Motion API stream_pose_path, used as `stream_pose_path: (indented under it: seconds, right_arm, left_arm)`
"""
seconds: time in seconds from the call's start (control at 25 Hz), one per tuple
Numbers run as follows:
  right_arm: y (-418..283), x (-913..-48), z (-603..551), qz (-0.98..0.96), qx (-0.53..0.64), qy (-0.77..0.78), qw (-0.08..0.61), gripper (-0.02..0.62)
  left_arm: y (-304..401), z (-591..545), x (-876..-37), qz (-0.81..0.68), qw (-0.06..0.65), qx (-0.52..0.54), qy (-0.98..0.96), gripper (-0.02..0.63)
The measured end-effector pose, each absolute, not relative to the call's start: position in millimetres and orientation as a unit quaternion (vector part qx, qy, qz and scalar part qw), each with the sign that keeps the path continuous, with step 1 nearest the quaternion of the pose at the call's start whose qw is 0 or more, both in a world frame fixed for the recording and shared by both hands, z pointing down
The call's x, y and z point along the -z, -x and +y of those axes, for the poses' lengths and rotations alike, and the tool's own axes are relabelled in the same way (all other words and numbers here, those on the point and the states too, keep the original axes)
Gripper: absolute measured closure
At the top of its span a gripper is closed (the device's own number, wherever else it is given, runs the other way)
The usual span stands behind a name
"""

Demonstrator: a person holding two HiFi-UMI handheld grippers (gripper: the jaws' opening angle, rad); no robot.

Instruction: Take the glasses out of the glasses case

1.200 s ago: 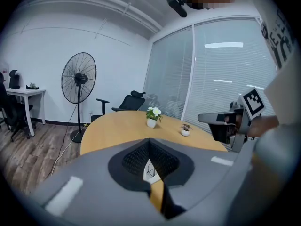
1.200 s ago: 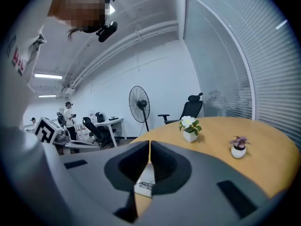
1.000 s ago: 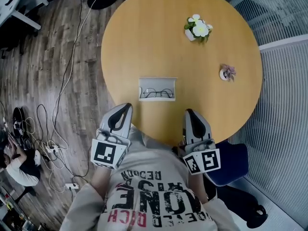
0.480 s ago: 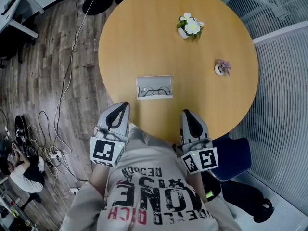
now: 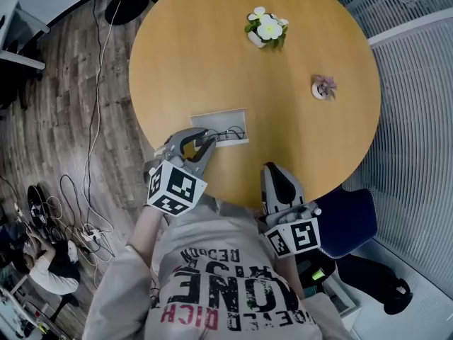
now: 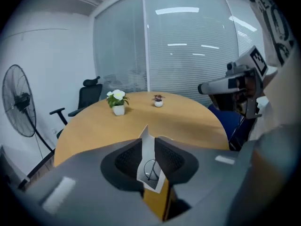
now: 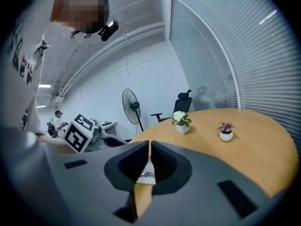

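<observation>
Fingers of the left gripper (image 5: 199, 139) stand apart in the head view, the jaws having just been opening. Their tips reach over the near left corner of the white glasses case (image 5: 219, 117), though from above it is hard to tell whether they touch it. That case lies open on the round wooden table (image 5: 297, 140), near its closest edge, with the glasses (image 5: 228, 132) still inside. The right gripper (image 5: 272, 170) hovers at the table's edge, well apart from the case, jaws together. From the left gripper view, the case shows through the gap between the spread pads (image 6: 126, 160) with the glasses lying in it, and neither pad presses on anything. From the right gripper view, the pads meet with nothing between them, and the case lies on the table beyond.
</observation>
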State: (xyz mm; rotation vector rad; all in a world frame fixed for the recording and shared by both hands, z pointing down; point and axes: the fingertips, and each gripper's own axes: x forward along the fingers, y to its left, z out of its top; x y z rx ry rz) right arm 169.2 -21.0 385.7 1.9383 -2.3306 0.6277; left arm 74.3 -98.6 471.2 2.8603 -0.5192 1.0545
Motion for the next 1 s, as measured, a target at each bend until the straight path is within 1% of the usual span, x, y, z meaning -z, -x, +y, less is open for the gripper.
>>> stream_pose_path:
  seconds: [0.08, 0.2, 0.44, 0.68, 1.0]
  right_arm:
    - [-176, -390, -22, -0.744, -0.210, -0.634, 0.024, 0.572]
    - [-185, -397, -24, -0.730, -0.221, -0.646, 0.024, 0.572]
    - [-200, -412, -31, -0.714, -0.241, -0.657, 0.024, 0.572]
    - [-206, -421, -39, -0.708, -0.254, -0.658, 0.027, 0.572]
    - [-208, -427, -45, -0.711, -0.264, -0.651, 0.028, 0.572]
  left_arm:
    - [-89, -101, -491, -0.128, 0.011, -0.378, -0.917, 0.515]
    - [-104, -100, -517, -0.074, 0.010, -0.422, -0.903, 0.515]
    - [-114, -91, -555, -0.001, -0.002, -0.492, -0.870, 0.515]
    - [-117, -88, -578, 0.022, 0.002, -0.522, -0.853, 0.515]
    - [-121, -92, -595, 0.024, -0.014, -0.548, -0.836, 0.551]
